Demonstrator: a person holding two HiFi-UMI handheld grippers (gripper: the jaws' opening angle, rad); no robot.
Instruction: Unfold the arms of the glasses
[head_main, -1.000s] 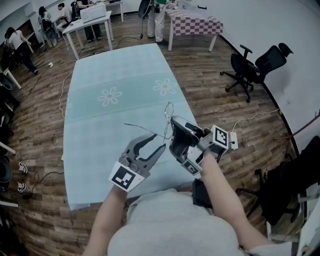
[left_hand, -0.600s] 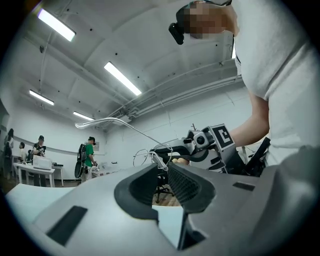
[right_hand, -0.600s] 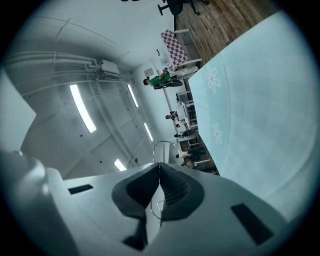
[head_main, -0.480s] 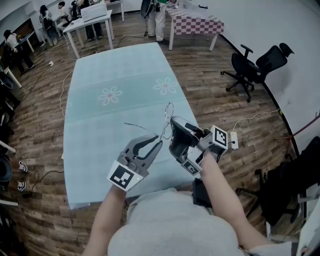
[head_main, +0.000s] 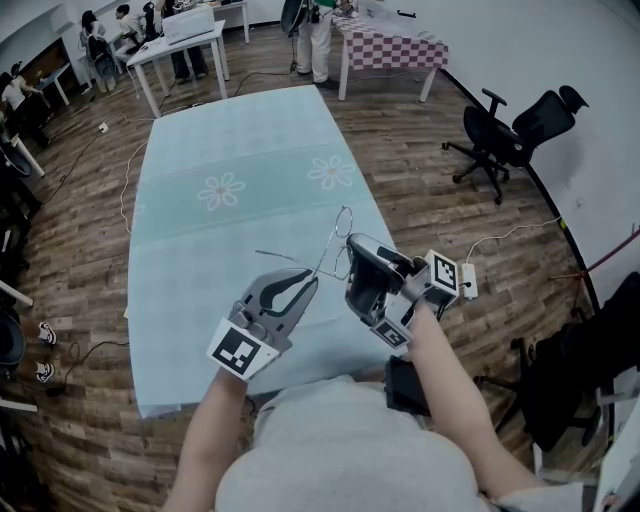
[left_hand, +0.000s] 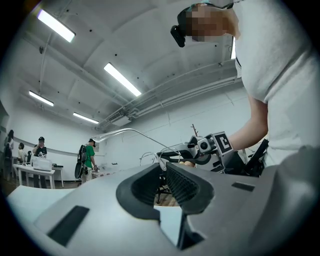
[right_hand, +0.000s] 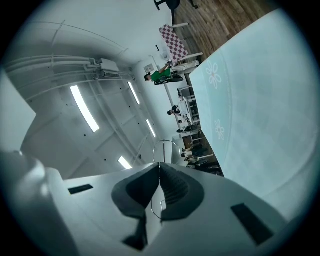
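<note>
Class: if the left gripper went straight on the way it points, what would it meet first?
The left gripper has just been closing its fingers on the glasses, so it meets them first. Straight beyond, the right gripper looks next, though depth is unclear.

A long table (head_main: 240, 140) in pale blue flowered cloth stands on a wood-plank floor (head_main: 420, 175), a black office chair (head_main: 505, 135) near the white wall (head_main: 560, 45)

your glasses (head_main: 325, 258) were thin wire with round rims, held up in the air over the table (head_main: 230, 150), one rim standing upward, one arm (head_main: 285, 260) swung out left, nearly level.
</note>
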